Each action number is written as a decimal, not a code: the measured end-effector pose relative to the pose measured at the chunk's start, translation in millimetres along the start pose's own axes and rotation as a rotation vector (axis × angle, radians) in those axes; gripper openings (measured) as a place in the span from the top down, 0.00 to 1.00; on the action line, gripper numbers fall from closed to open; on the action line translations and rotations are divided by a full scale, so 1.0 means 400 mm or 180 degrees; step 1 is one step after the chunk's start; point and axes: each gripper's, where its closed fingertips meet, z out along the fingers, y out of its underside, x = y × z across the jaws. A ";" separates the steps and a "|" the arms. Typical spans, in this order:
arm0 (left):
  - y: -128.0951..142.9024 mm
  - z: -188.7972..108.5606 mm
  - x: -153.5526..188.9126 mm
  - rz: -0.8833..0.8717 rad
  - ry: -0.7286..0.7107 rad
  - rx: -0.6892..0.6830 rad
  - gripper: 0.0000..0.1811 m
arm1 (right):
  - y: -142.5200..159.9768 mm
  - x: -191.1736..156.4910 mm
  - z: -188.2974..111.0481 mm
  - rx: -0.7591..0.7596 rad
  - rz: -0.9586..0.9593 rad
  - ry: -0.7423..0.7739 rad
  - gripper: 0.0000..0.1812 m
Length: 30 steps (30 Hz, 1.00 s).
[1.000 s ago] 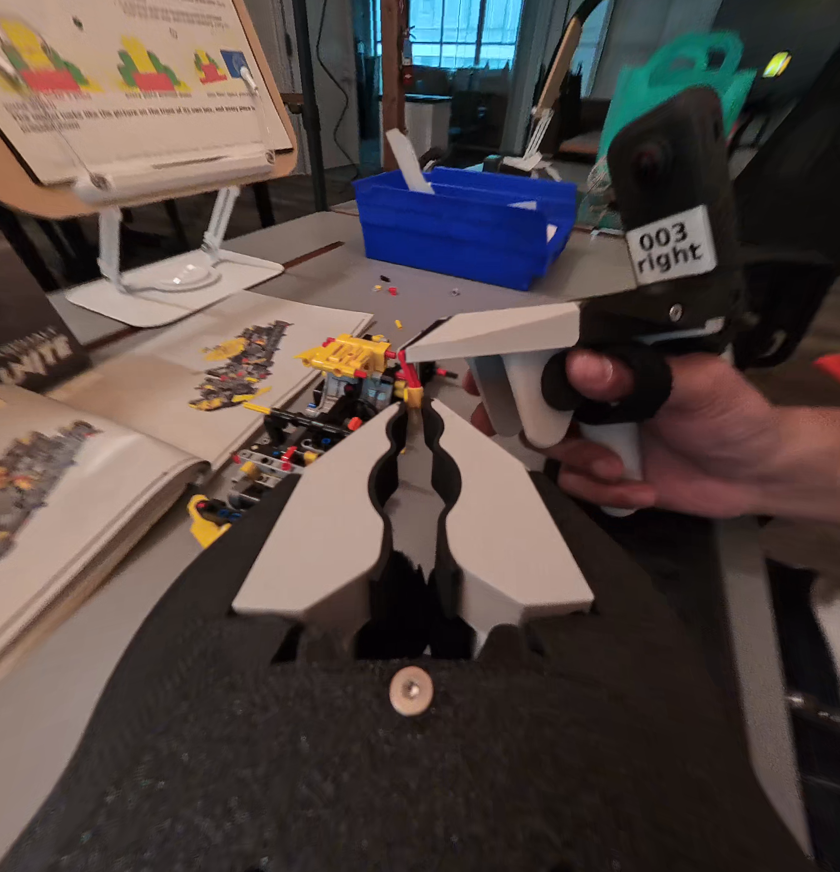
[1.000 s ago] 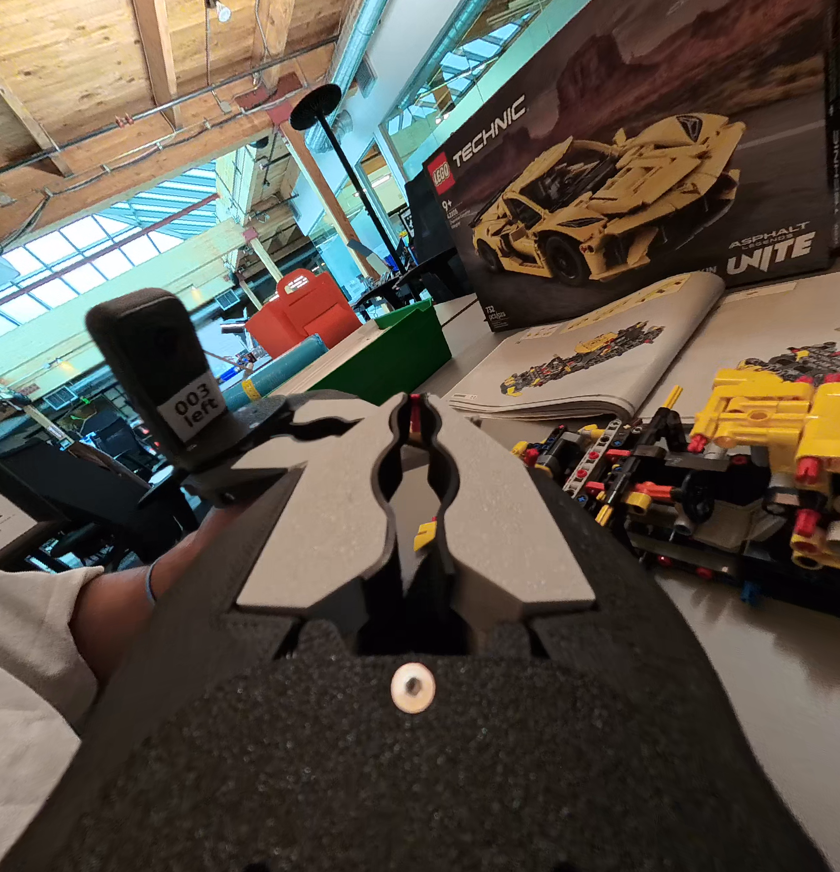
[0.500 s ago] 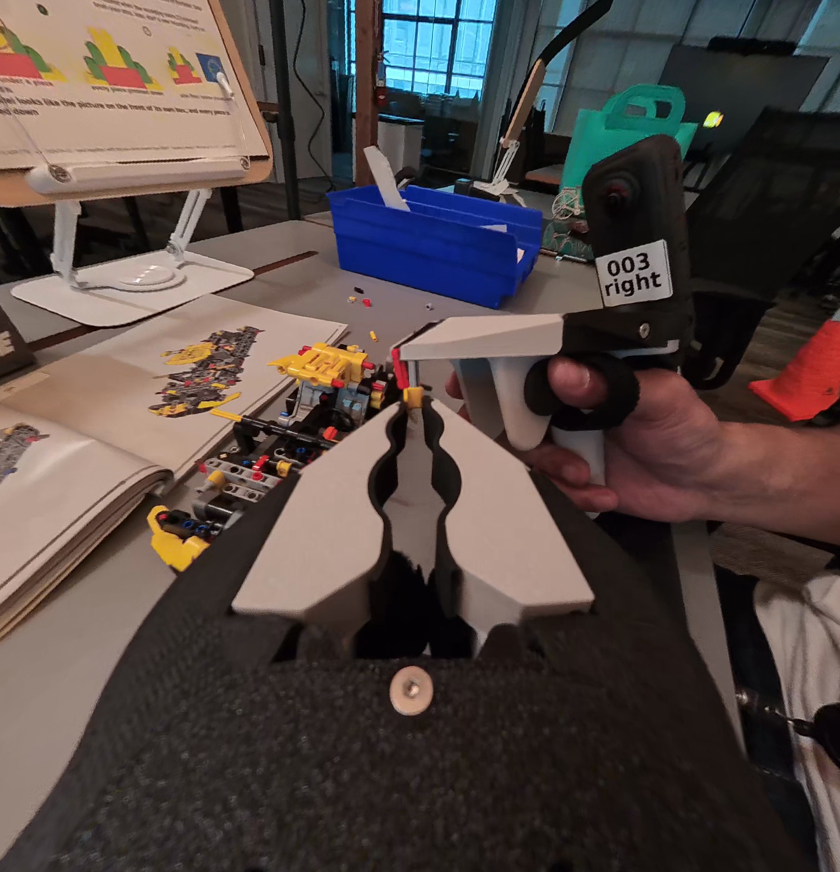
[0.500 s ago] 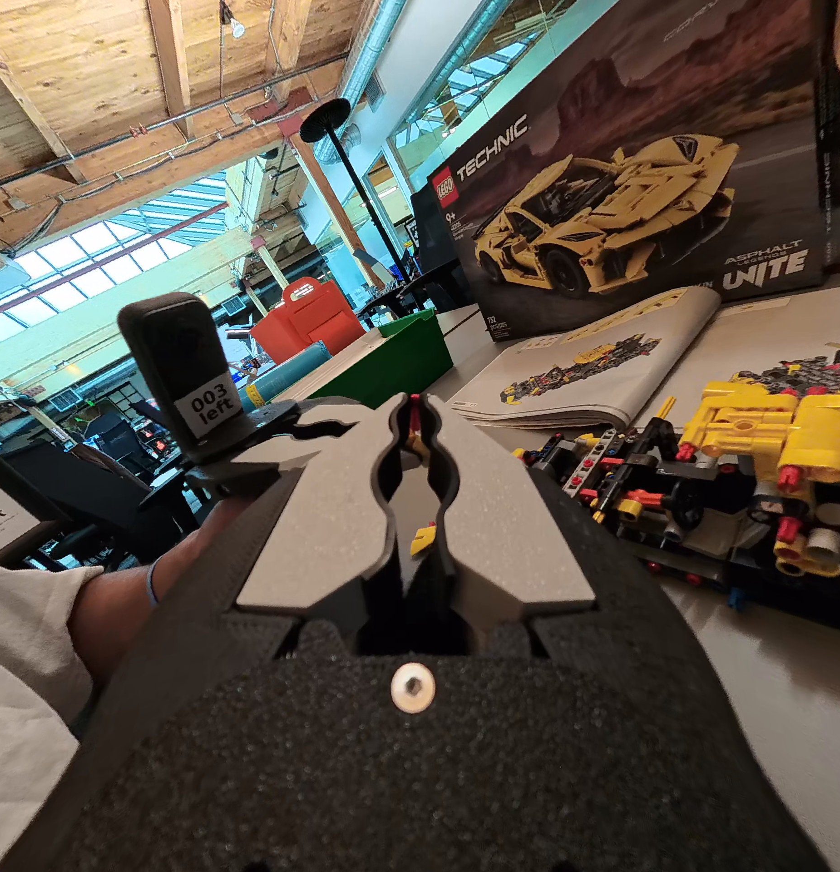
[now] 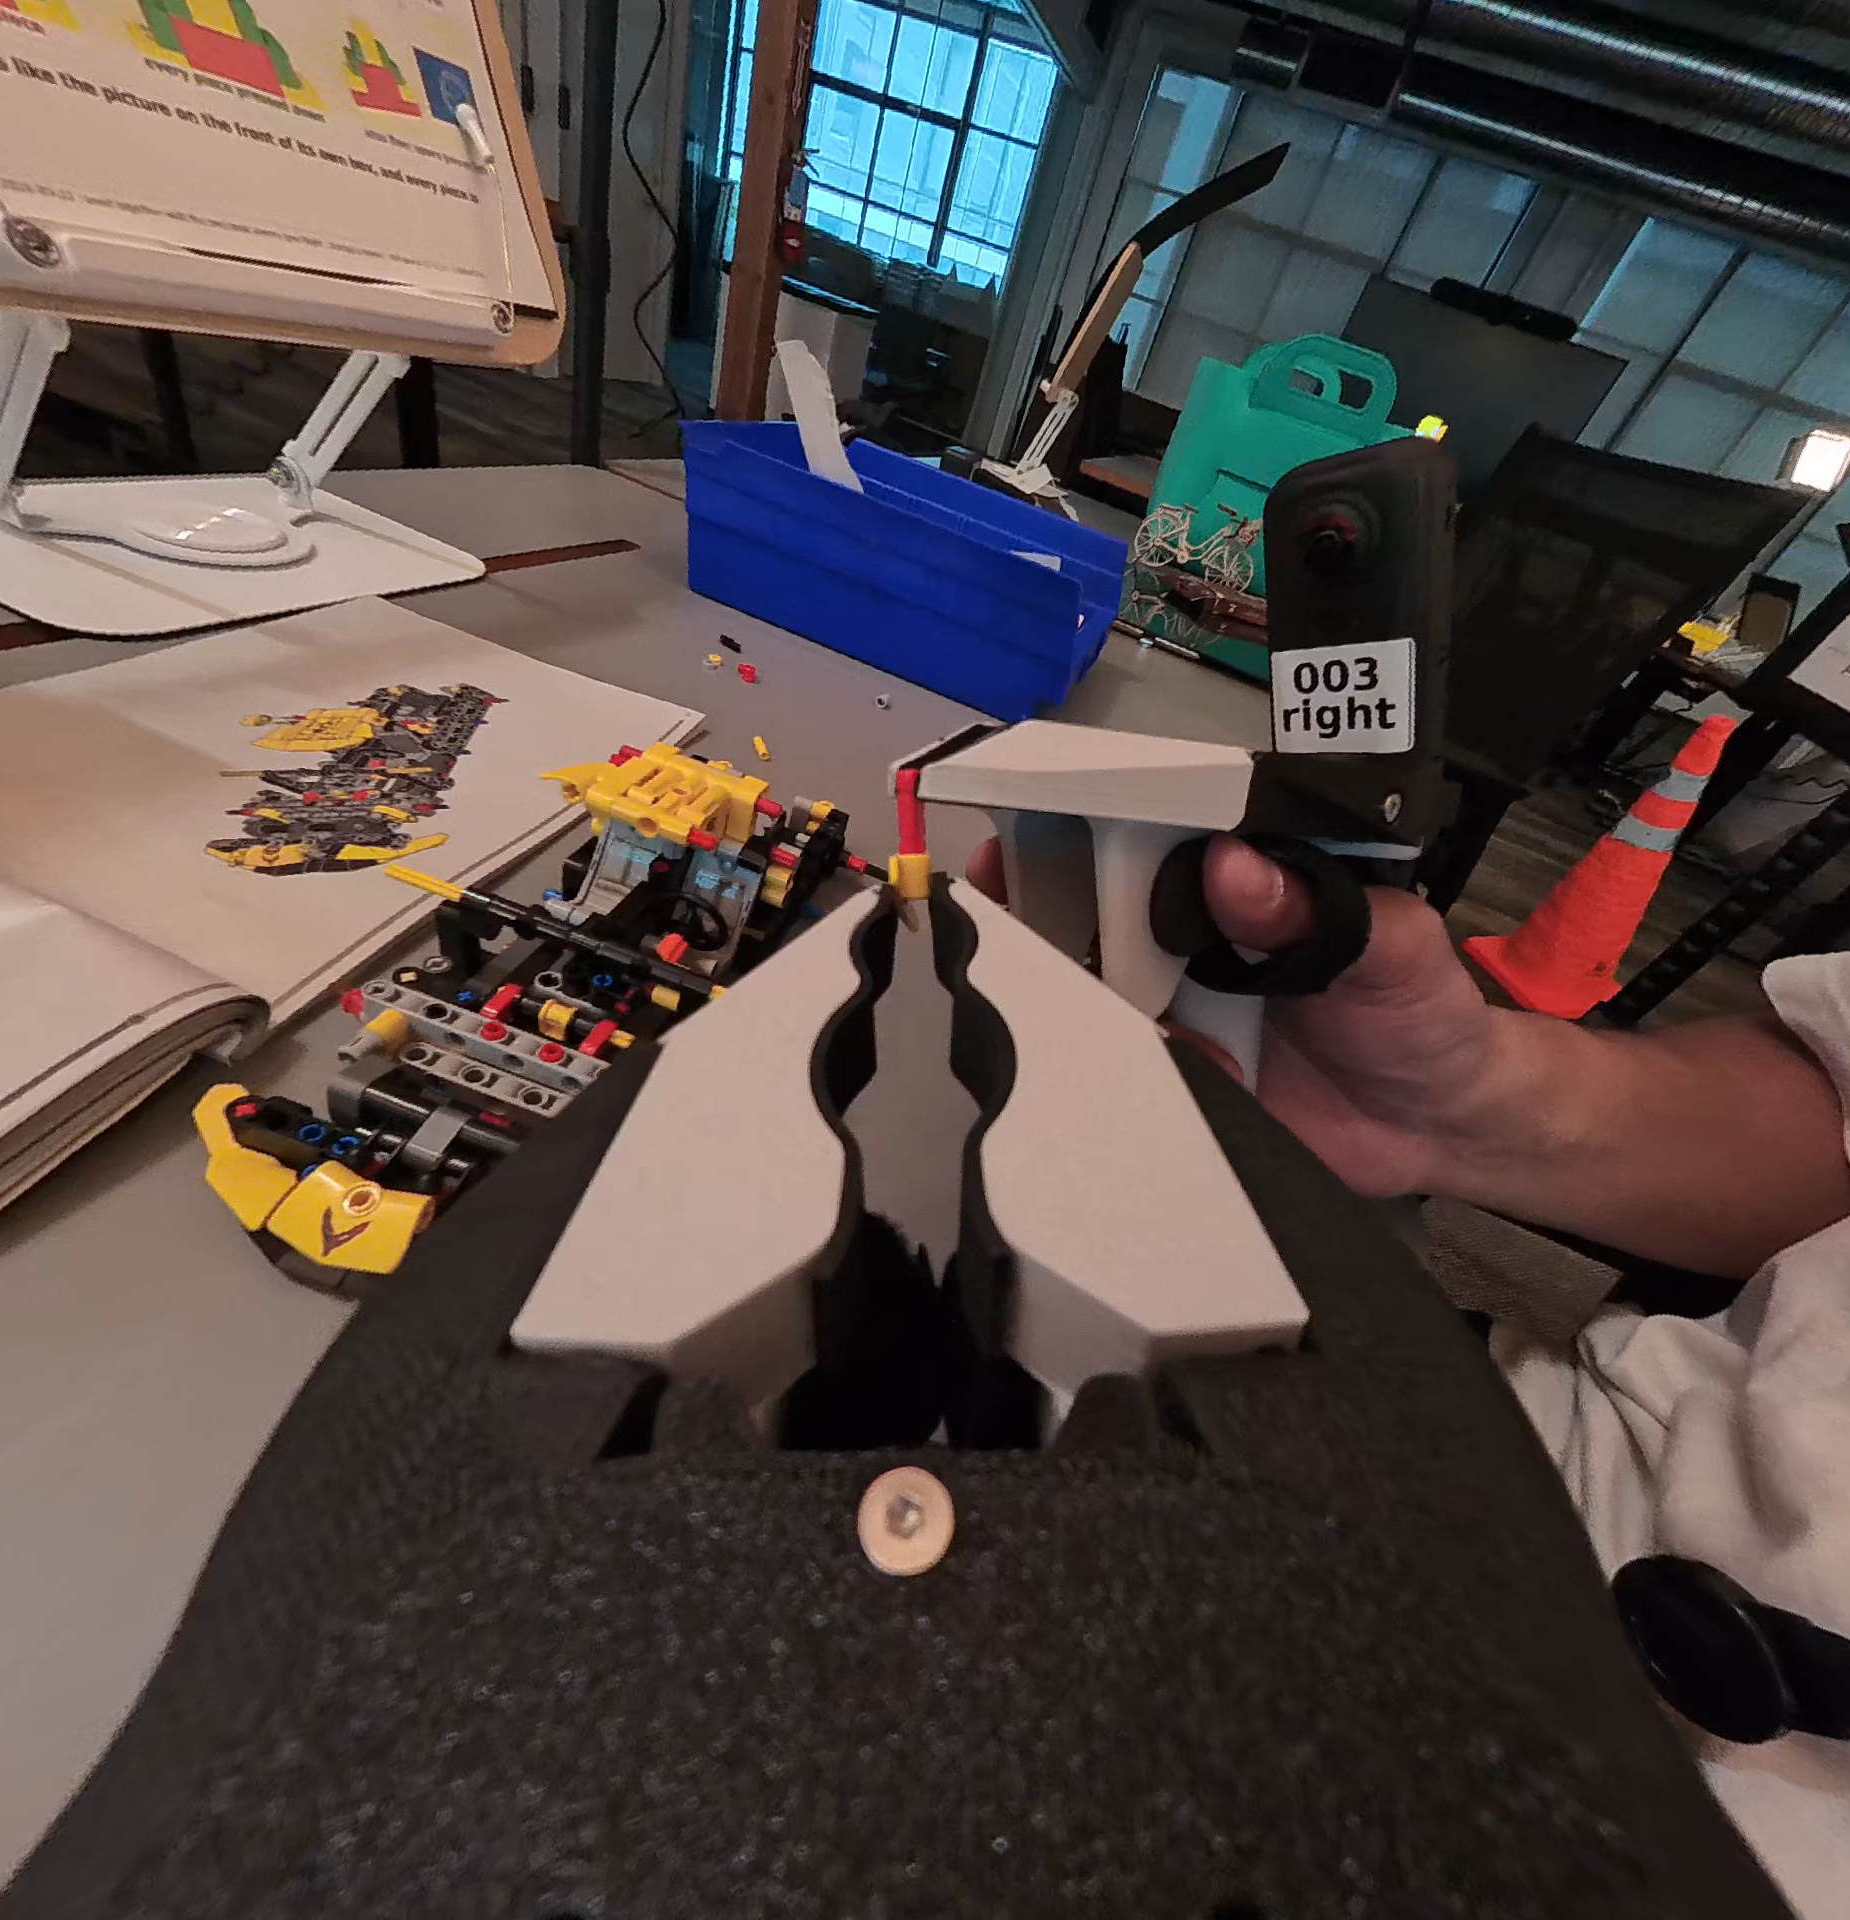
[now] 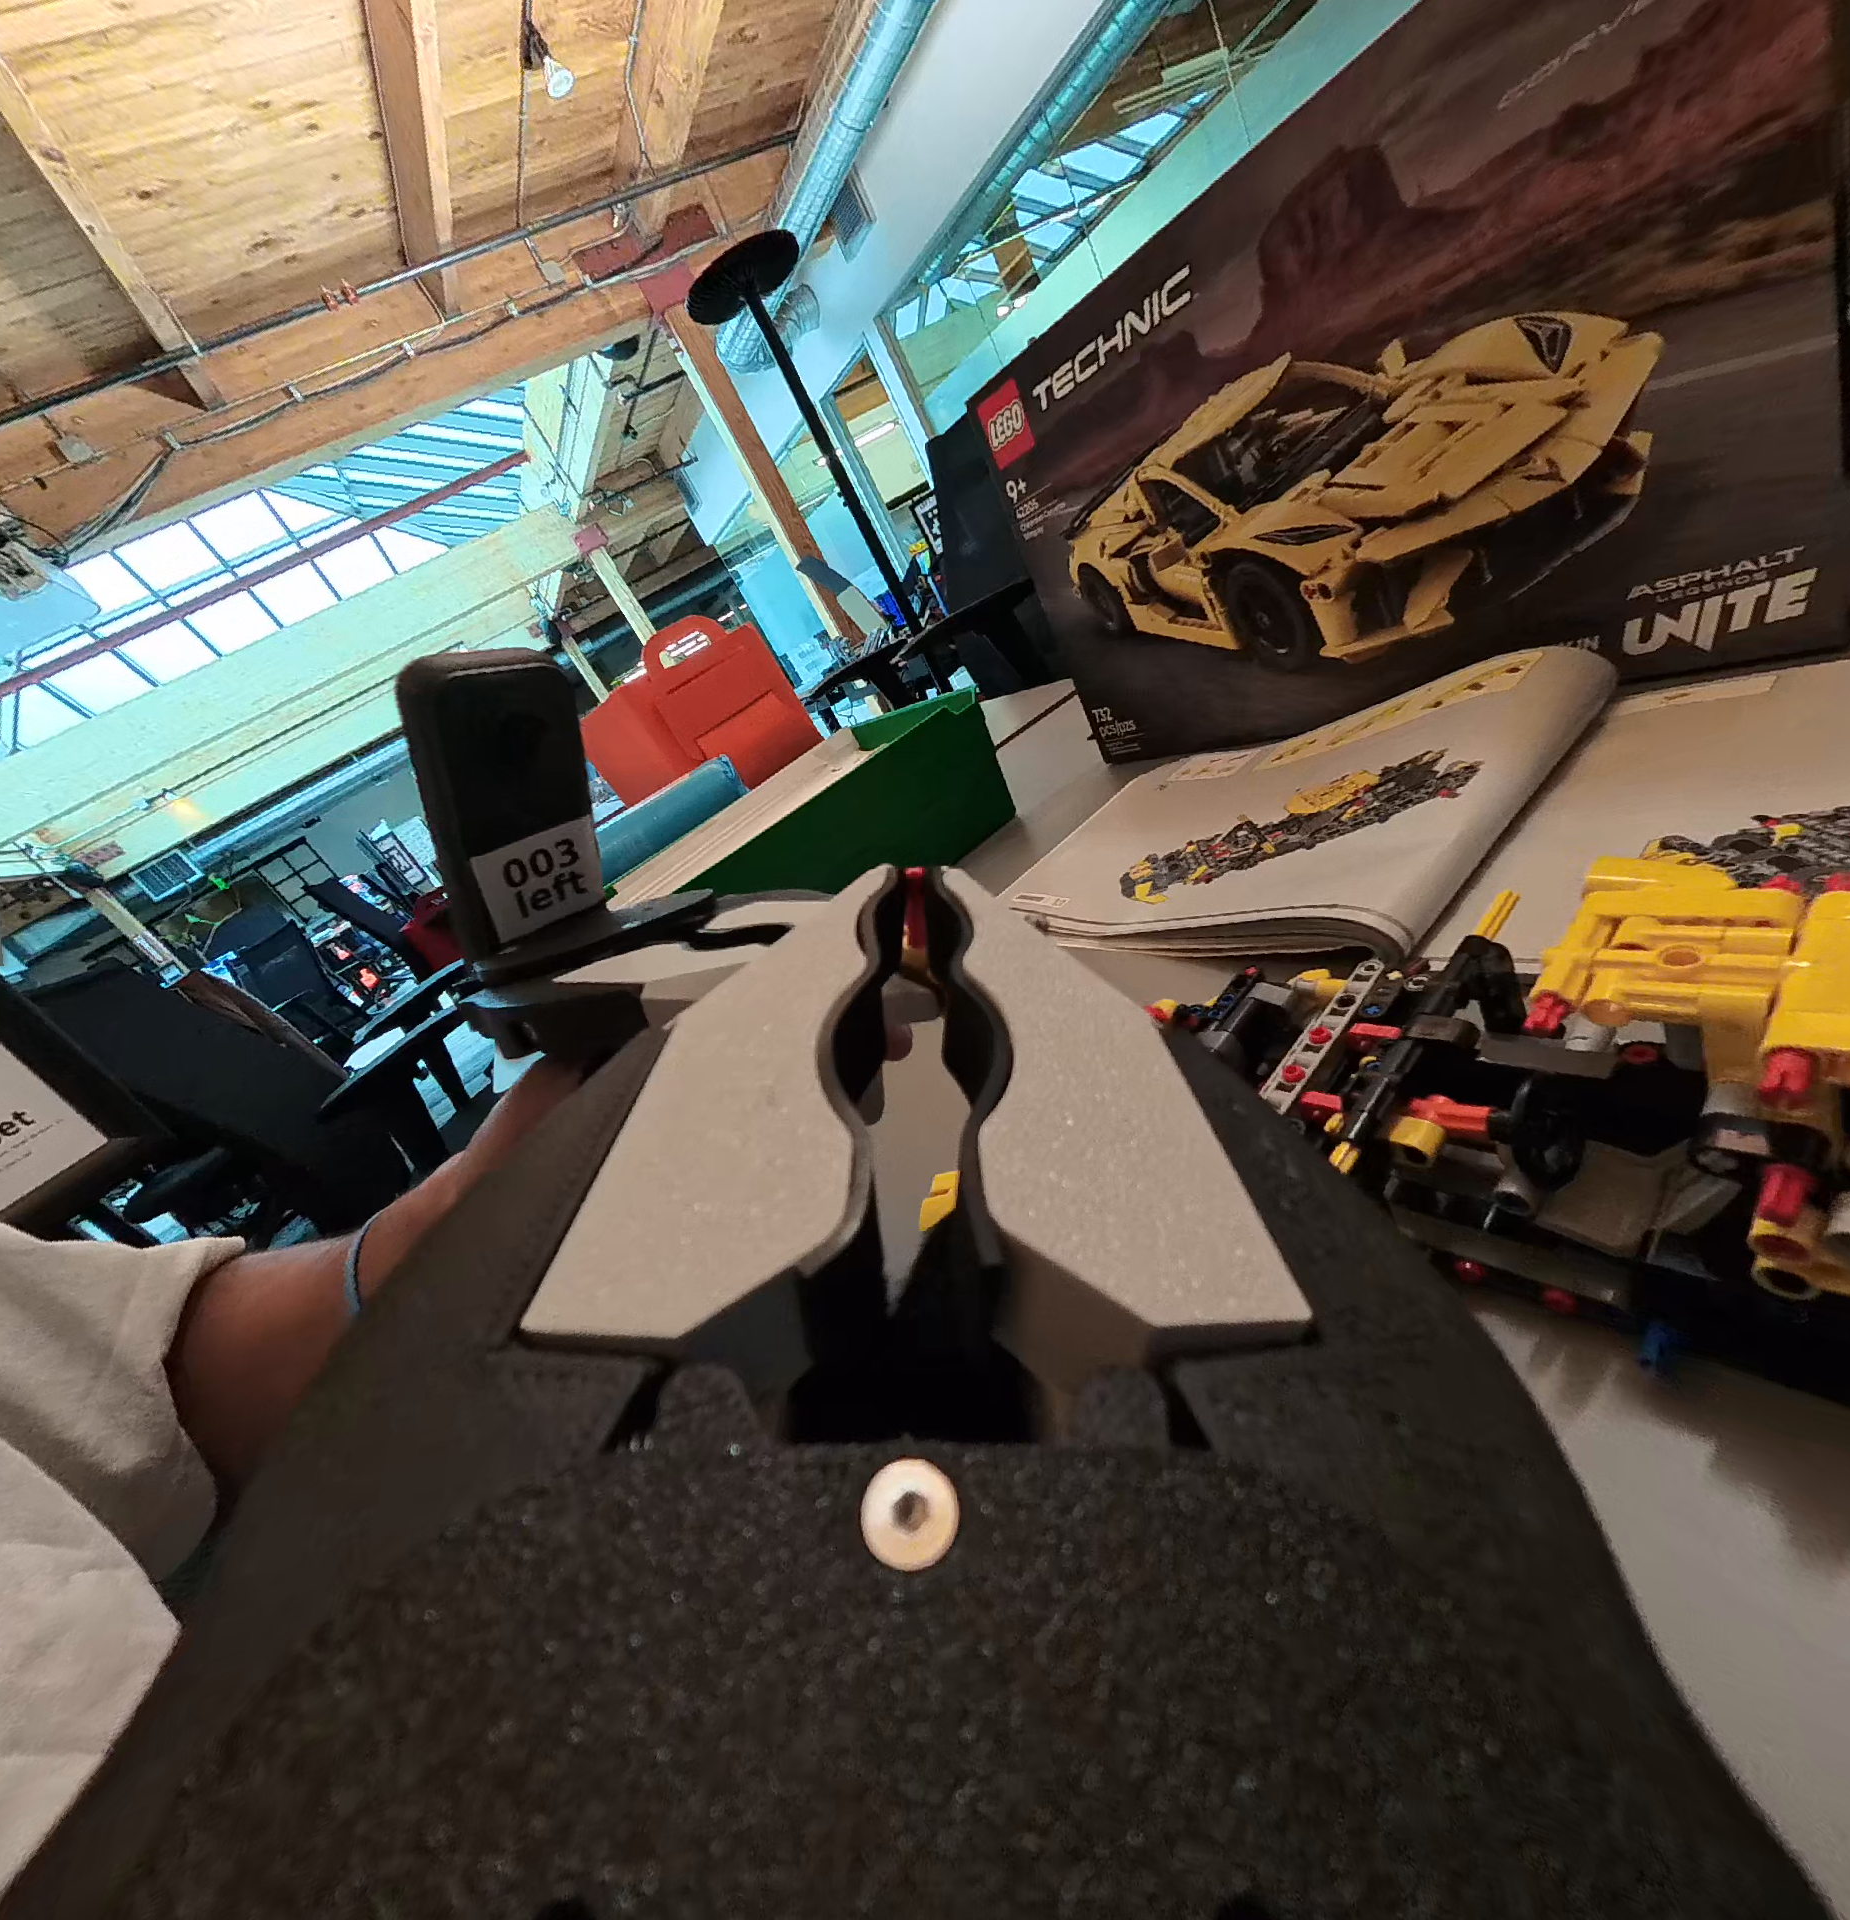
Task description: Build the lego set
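A partly built yellow and black car model (image 5: 588, 987) lies on the grey table; it also shows in the right wrist view (image 6: 1523, 1091). My left gripper (image 5: 908, 906) is shut on a small yellow connector (image 5: 910, 871), held in the air just right of the model. A red axle (image 5: 908, 821) rises from the connector. My right gripper (image 5: 905, 774) comes in from the right and is shut on the axle's top. In the right wrist view my right gripper (image 6: 910, 883) pinches the red axle (image 6: 914, 896) at its tips, with the yellow connector (image 6: 916, 961) just beyond.
An open instruction booklet (image 5: 277, 790) lies left of the model. A blue bin (image 5: 900, 561) and several loose small pieces (image 5: 744, 670) sit behind it. A page stand (image 5: 225, 520) is at far left. The set's box (image 6: 1420, 416) and a green bin (image 6: 900, 800) stand beyond. My left and right fingertips are right by each other.
Both grippers have stayed shut and joined at the axle and connector. They have drawn back and up from the model, and the red axle now stands more upright.
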 end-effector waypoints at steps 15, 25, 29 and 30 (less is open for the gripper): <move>0.004 -0.006 -0.009 0.0420 -0.0208 -0.0081 0.97 | 0.010 0.001 -0.005 -0.0108 -0.0040 -0.0024 0.99; 0.016 -0.008 -0.021 0.1290 -0.0523 -0.0325 0.97 | 0.022 0.006 -0.007 -0.0254 0.0000 -0.0064 0.99; 0.024 -0.005 -0.023 0.1301 -0.0530 -0.0392 0.97 | 0.027 0.008 -0.005 -0.0297 -0.0073 -0.0012 0.99; 0.024 -0.004 -0.023 0.1315 -0.0539 -0.0396 0.97 | 0.027 0.009 -0.005 -0.0298 -0.0087 0.0007 0.99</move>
